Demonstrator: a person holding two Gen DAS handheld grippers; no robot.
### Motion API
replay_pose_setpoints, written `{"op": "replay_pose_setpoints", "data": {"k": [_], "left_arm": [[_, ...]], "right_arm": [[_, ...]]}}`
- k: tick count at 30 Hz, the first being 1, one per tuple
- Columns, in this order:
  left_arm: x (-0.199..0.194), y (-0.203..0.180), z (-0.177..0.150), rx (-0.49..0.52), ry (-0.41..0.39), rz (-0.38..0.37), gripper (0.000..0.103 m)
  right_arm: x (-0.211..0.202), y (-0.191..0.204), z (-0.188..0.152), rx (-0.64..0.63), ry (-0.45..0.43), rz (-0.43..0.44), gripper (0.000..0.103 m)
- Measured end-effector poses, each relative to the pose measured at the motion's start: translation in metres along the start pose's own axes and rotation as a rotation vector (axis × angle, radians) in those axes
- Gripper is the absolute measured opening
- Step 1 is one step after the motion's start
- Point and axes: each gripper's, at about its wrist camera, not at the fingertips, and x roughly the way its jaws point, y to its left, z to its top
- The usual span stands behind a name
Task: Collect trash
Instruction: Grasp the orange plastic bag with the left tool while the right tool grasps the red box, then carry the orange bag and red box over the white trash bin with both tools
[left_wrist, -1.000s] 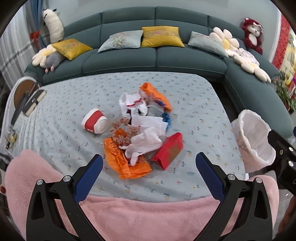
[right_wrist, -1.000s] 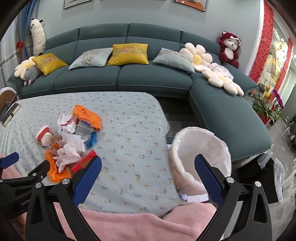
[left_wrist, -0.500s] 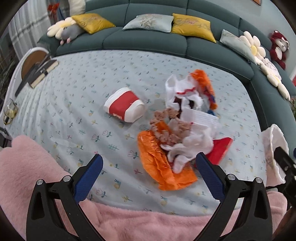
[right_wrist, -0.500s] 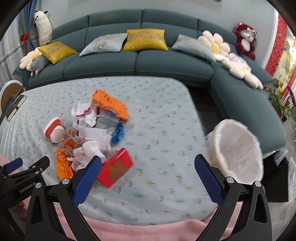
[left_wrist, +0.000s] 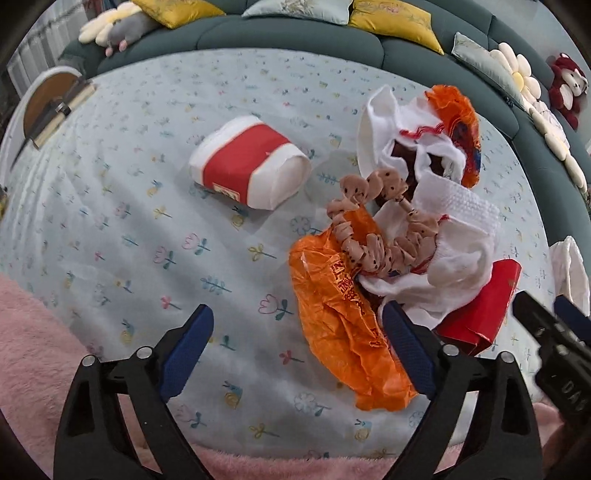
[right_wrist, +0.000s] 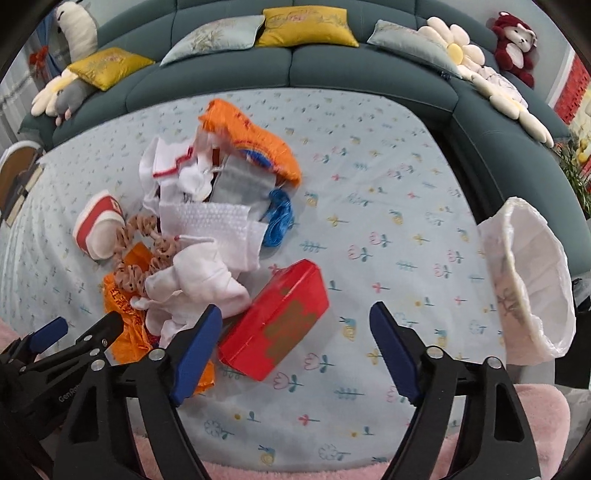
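A pile of trash lies on the flowered tablecloth (left_wrist: 122, 206): an orange plastic bag (left_wrist: 343, 317), white tissues (left_wrist: 454, 258), a tan beaded string (left_wrist: 369, 240), a red box (right_wrist: 277, 325) and a tipped red-and-white paper cup (left_wrist: 251, 162). My left gripper (left_wrist: 295, 347) hovers low over the orange bag's near end, its jaws closing, with the bag partly between them and untouched. My right gripper (right_wrist: 295, 343) hangs over the red box, jaws closing; the box lies between them beside the left finger (right_wrist: 195, 347), and the pads do not press it.
A white-lined trash bin (right_wrist: 528, 280) stands off the table's right edge. A pink fluffy cover (left_wrist: 44, 354) runs along the near edge. A teal sofa (right_wrist: 332, 74) with cushions and plush toys wraps the far side. A book (left_wrist: 59, 110) lies at far left.
Both grippers have come down and forward toward the trash pile. The right view swung left from the bin to the red box. Both pairs of jaws have narrowed a little.
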Motion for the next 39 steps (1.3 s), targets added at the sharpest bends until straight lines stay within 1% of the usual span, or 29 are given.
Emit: {"op": "replay_pose_setpoints", "data": {"k": [2, 3, 8, 9, 10, 11, 13, 14, 15, 16, 17, 18, 20, 22, 24, 30, 33, 37, 38, 39], "left_arm": [[0.004, 0.0, 0.0, -0.005, 0.004, -0.005, 0.086], [0.006, 0.0, 0.0, -0.002, 0.01, -0.011, 0.082], [0.019, 0.002, -0.003, -0.012, 0.052, -0.042, 0.069], [0.021, 0.002, -0.004, -0.014, 0.057, -0.048, 0.066], [0.023, 0.002, -0.004, -0.016, 0.061, -0.054, 0.064], [0.023, 0.002, -0.004, -0.017, 0.063, -0.059, 0.062], [0.024, 0.001, -0.005, -0.012, 0.063, -0.064, 0.06], [0.024, 0.0, -0.004, -0.01, 0.064, -0.068, 0.055], [0.025, -0.001, -0.004, -0.006, 0.067, -0.078, 0.048], [0.026, -0.002, -0.004, -0.003, 0.068, -0.087, 0.045], [0.025, -0.003, -0.004, 0.003, 0.069, -0.1, 0.037], [0.025, -0.003, -0.004, 0.007, 0.069, -0.108, 0.032], [0.024, -0.005, -0.003, 0.012, 0.064, -0.112, 0.028], [0.022, -0.004, -0.003, 0.012, 0.058, -0.112, 0.021], [0.017, -0.004, -0.003, 0.009, 0.049, -0.112, 0.016], [-0.009, 0.0, -0.003, -0.007, -0.007, -0.102, 0.009], [-0.025, 0.0, -0.003, -0.021, -0.036, -0.113, 0.008], [-0.051, -0.007, -0.005, -0.013, -0.083, -0.133, 0.007], [-0.058, -0.009, -0.006, -0.012, -0.095, -0.143, 0.004], [-0.063, -0.013, -0.006, -0.008, -0.105, -0.152, 0.004]], "right_arm": [[0.009, 0.005, -0.001, -0.009, 0.018, -0.005, 0.073], [0.012, 0.006, -0.002, -0.01, 0.027, -0.006, 0.07], [0.026, 0.01, -0.011, -0.022, 0.076, -0.007, 0.061], [0.028, 0.01, -0.011, -0.022, 0.08, -0.005, 0.057], [0.03, 0.01, -0.013, -0.02, 0.087, 0.0, 0.054], [0.031, 0.009, -0.015, -0.019, 0.092, 0.001, 0.053], [0.034, 0.009, -0.017, -0.019, 0.101, 0.002, 0.046], [0.035, 0.008, -0.018, -0.018, 0.108, 0.006, 0.043], [0.037, 0.007, -0.019, -0.016, 0.114, 0.011, 0.038], [0.038, 0.007, -0.021, -0.013, 0.121, 0.018, 0.035], [0.038, 0.006, -0.021, -0.01, 0.121, 0.022, 0.035], [0.037, 0.005, -0.022, -0.008, 0.119, 0.025, 0.032], [0.035, 0.004, -0.022, -0.013, 0.115, 0.025, 0.027], [0.03, 0.004, -0.023, -0.018, 0.109, 0.028, 0.019], [0.026, 0.002, -0.022, -0.019, 0.1, 0.031, 0.016], [-0.002, -0.006, -0.018, -0.005, 0.04, 0.058, 0.012], [-0.018, -0.011, -0.015, 0.0, 0.003, 0.071, 0.012], [-0.043, -0.019, -0.013, -0.003, -0.051, 0.086, 0.012], [-0.047, -0.02, -0.013, -0.003, -0.06, 0.089, 0.012], [-0.053, -0.023, -0.013, -0.004, -0.073, 0.092, 0.012]]}}
